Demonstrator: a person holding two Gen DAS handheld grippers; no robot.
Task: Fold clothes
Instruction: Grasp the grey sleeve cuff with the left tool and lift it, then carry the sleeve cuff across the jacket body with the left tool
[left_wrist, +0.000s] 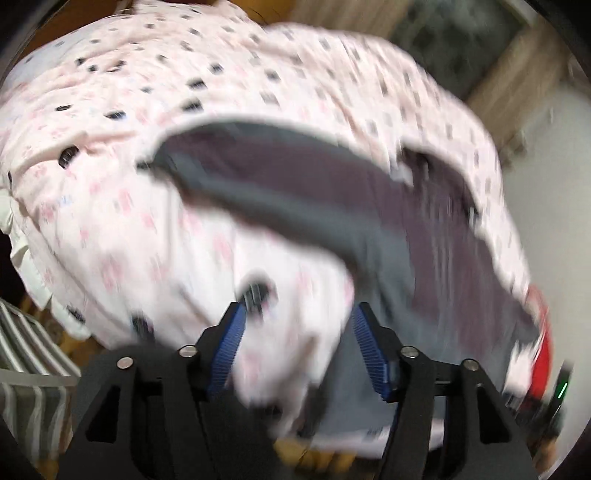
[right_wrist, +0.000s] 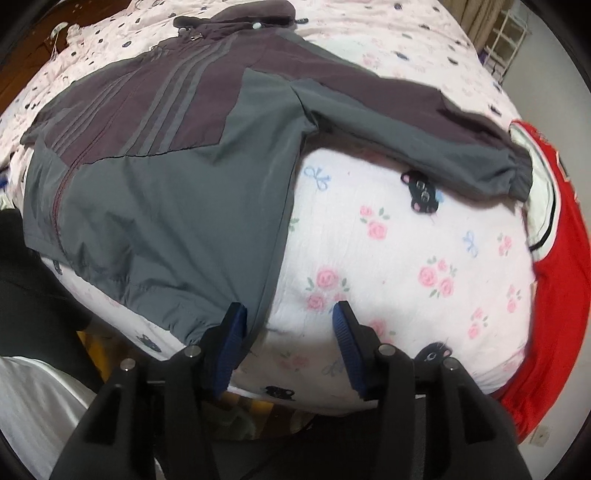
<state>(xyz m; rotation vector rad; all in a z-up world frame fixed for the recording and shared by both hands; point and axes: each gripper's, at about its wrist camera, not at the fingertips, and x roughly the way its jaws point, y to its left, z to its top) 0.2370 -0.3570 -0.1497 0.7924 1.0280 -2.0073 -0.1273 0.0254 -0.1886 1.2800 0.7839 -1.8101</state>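
Blur is smearing the left wrist view: the left gripper (left_wrist: 297, 343) is hanging wide apart, gripping nothing, over the pink quilt (left_wrist: 110, 206), the jacket (left_wrist: 295, 192) stretching from 10 to 4 o'clock, probably for reaching a sleeve. In the right wrist view, the right gripper (right_wrist: 290, 338) is also gaping and holding nothing at 6 o'clock, its left finger touching the jacket's hem (right_wrist: 221, 314), seemingly lining up a grasp. The jacket is lying spread flat toward 11, sleeve (right_wrist: 424, 147) reaching toward a red garment (right_wrist: 561, 277) at 3.

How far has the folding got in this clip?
Done: the grey and maroon zip jacket lies spread flat on the floral bedsheet, sleeve out. In hand: nothing; left gripper and right gripper are open. Left: all folds, plus the red garment.
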